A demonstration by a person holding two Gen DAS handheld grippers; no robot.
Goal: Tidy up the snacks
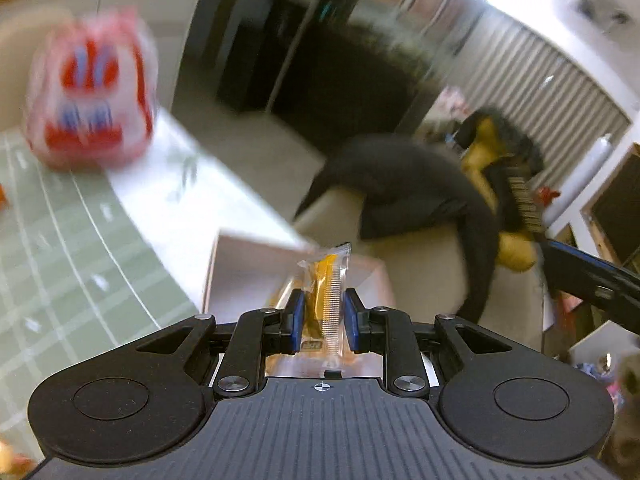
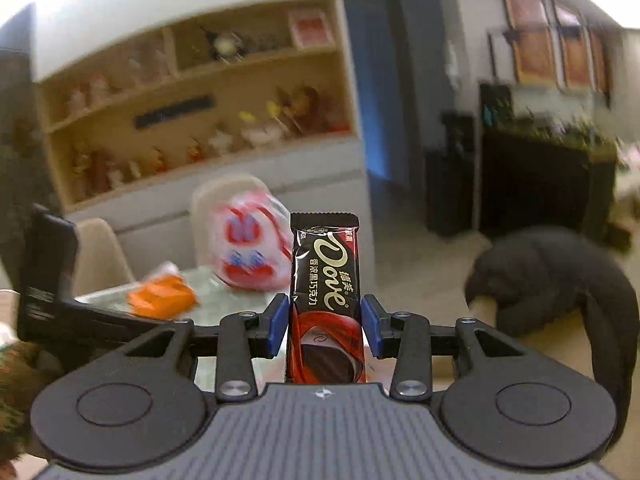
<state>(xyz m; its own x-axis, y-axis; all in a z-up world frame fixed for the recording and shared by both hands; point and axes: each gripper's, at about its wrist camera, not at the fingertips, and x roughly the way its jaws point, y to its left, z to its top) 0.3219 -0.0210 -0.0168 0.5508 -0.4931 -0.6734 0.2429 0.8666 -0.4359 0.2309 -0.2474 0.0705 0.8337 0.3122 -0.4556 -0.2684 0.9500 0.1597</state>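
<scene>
My left gripper (image 1: 323, 314) pinches a clear-wrapped yellow snack (image 1: 326, 300) above a white box (image 1: 240, 268). My right gripper (image 2: 325, 322) clamps an upright chocolate bar (image 2: 325, 280) above the surface (image 2: 224, 304); a red-and-white bag (image 2: 250, 250) sits behind.

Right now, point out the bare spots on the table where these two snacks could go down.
Free: the green lined mat in front of the red-and-white bag, and the pale table strip between that bag and the open box. Crowded: the far end, where the orange packet lies beside the bag.
</scene>
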